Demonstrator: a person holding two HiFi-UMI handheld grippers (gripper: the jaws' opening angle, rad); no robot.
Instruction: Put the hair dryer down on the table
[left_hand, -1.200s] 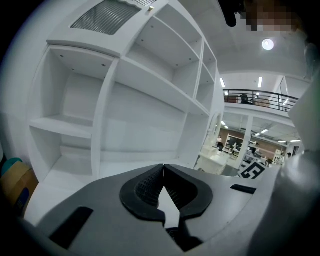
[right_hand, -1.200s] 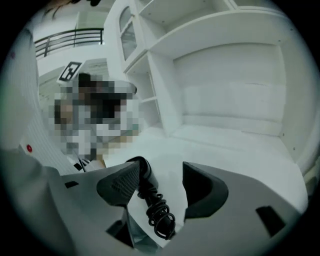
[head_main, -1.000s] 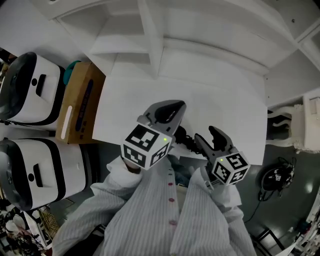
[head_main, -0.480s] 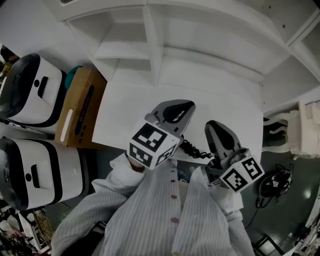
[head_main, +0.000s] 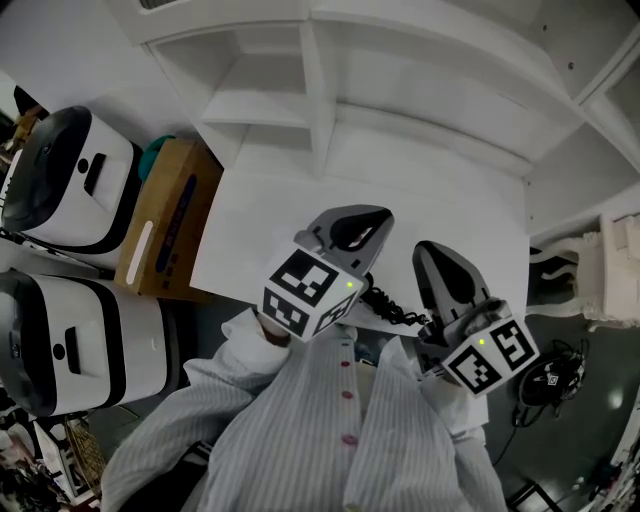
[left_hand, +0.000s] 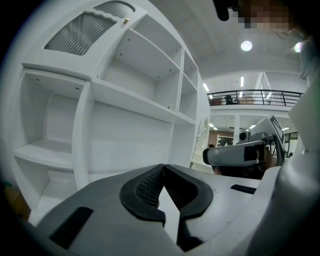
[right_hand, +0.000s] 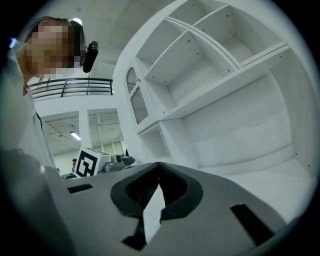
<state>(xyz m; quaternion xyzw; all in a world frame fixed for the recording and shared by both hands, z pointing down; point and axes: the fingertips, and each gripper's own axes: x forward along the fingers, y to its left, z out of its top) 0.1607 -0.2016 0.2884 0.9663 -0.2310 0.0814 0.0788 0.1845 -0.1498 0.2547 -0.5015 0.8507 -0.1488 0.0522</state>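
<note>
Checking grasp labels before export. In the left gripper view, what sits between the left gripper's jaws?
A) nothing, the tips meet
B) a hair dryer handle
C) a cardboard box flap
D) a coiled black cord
A: in the left gripper view the left gripper has its jaws closed tip to tip, with nothing caught between the ribbed pads.

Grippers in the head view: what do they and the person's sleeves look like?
The left gripper and right gripper are grey, beak-shaped shells with black ribbed pads. Each carries a white cube with black square markers and a green light. A black coiled cable lies between them. The sleeves are pale, finely striped.
</note>
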